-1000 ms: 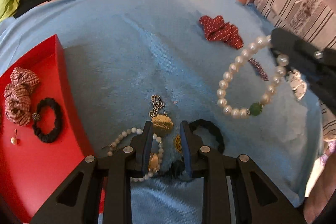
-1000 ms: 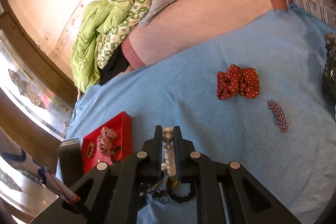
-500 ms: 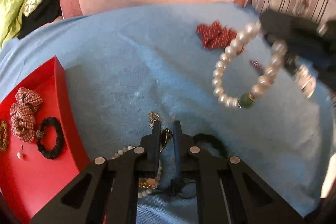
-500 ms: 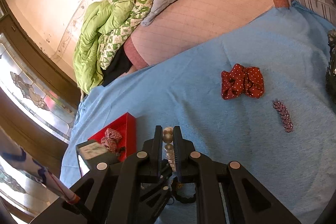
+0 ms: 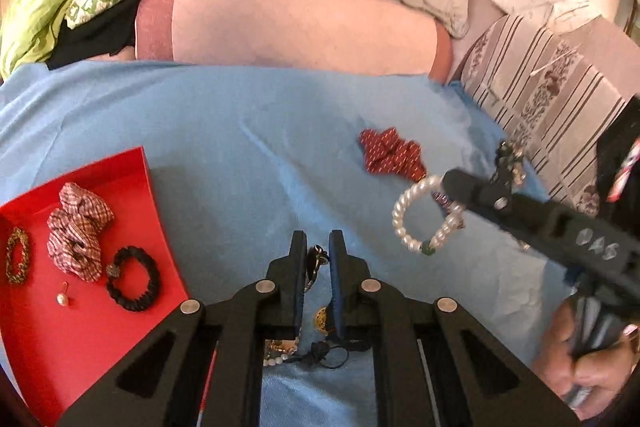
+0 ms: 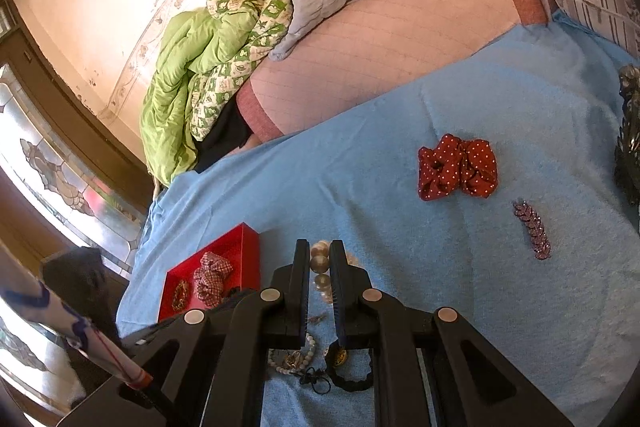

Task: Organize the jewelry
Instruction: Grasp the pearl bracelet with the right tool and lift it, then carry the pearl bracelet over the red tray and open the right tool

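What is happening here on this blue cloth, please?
A person is sorting jewelry on a blue cloth with a pair of tongs in each hand. The left tongs have just closed on a thin metal chain, which hangs between them above a small pile of tangled pieces. The right tongs hold a white pearl bracelet with one green bead in the air. A red tray already holds a checked scrunchie, a black braided bracelet and smaller pieces.

The red tray (image 5: 132, 163) is cut off at the left edge.
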Available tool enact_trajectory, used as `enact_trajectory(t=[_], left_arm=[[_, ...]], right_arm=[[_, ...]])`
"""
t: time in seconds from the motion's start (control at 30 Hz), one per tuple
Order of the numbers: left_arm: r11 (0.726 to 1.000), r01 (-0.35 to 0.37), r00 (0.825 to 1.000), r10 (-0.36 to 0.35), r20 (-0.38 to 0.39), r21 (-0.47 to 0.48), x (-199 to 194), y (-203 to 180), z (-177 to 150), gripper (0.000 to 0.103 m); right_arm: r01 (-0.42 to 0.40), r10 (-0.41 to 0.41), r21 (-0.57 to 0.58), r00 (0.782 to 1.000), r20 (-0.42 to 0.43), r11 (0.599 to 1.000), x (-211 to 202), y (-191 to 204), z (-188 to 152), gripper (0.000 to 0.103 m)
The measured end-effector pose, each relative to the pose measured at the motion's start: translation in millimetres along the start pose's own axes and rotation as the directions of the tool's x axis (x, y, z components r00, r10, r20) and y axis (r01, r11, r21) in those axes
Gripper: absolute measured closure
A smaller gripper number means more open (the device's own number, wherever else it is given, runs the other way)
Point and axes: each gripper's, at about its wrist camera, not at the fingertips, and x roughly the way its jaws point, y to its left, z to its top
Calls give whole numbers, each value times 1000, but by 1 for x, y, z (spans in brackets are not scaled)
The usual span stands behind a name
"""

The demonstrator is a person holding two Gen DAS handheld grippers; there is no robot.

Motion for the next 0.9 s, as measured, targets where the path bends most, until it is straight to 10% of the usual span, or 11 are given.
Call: enact_trajectory(t=[0.9], left_arm=[[997,-12,962,31,273,-71,-163,46,34,93]], right_arm=[[-252,255,-193,967,-10,948,-1,90,-23,92]])
